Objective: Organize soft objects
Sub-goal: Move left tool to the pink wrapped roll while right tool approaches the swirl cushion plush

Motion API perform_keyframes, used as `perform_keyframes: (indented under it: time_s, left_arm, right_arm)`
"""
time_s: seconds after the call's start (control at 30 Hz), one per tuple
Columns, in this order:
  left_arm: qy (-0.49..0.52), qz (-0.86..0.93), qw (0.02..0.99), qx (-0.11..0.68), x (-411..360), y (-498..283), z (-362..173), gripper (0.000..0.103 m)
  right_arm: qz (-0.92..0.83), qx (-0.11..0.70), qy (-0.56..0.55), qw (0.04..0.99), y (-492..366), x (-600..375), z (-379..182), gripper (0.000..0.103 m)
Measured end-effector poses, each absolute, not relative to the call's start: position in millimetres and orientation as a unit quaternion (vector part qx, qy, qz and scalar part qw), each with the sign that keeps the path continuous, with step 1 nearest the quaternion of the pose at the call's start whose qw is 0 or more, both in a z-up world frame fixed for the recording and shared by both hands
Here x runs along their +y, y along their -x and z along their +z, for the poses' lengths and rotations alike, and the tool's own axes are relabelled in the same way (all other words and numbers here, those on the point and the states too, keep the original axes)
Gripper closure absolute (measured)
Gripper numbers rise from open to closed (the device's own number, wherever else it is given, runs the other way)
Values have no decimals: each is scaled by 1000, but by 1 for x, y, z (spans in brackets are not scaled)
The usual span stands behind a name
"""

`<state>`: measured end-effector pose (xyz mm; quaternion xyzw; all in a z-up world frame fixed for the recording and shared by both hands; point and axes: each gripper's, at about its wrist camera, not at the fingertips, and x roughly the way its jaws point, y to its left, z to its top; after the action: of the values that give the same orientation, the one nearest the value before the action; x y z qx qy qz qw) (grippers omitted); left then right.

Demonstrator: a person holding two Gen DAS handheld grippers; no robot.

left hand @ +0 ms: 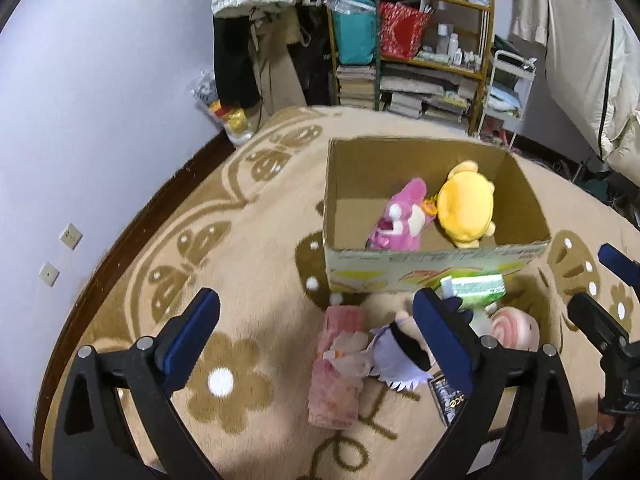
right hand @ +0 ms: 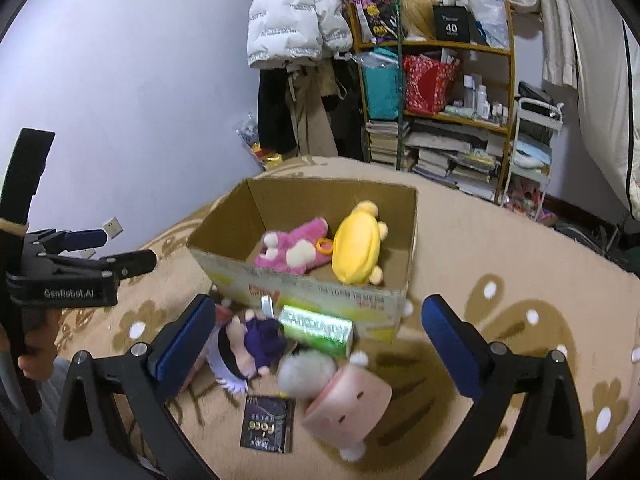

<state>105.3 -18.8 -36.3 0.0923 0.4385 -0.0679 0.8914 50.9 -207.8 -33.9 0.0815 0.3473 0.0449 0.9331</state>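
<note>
An open cardboard box stands on the rug and holds a pink plush and a yellow plush. In front of it lie a pink rolled soft item, a purple-dressed doll, a pink-and-white plush, a green box and a dark booklet. My left gripper is open and empty above the rolled item. My right gripper is open and empty above the doll and plush.
A beige flower-patterned rug covers the floor. A lilac wall is at left. A wooden shelf with books and bags, hanging coats and a white cart stand behind.
</note>
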Motion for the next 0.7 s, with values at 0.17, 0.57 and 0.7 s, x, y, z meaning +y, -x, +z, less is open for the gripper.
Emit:
perform_keyframes:
  time_s: [0.17, 0.57, 0.7]
  left_arm:
    - [-78, -58, 871, 482, -12, -118, -60, 6]
    - [-47, -37, 825, 562, -2, -150, -110, 7]
    - [-42, -28, 814, 579, -1, -159, -124, 7]
  right_arm:
    - [42, 363, -82, 927, -52, -207, -47, 0]
    - [32, 414, -108, 903, -71, -217, -93, 0]
    - [32, 434, -113, 893, -77, -218, -107, 0]
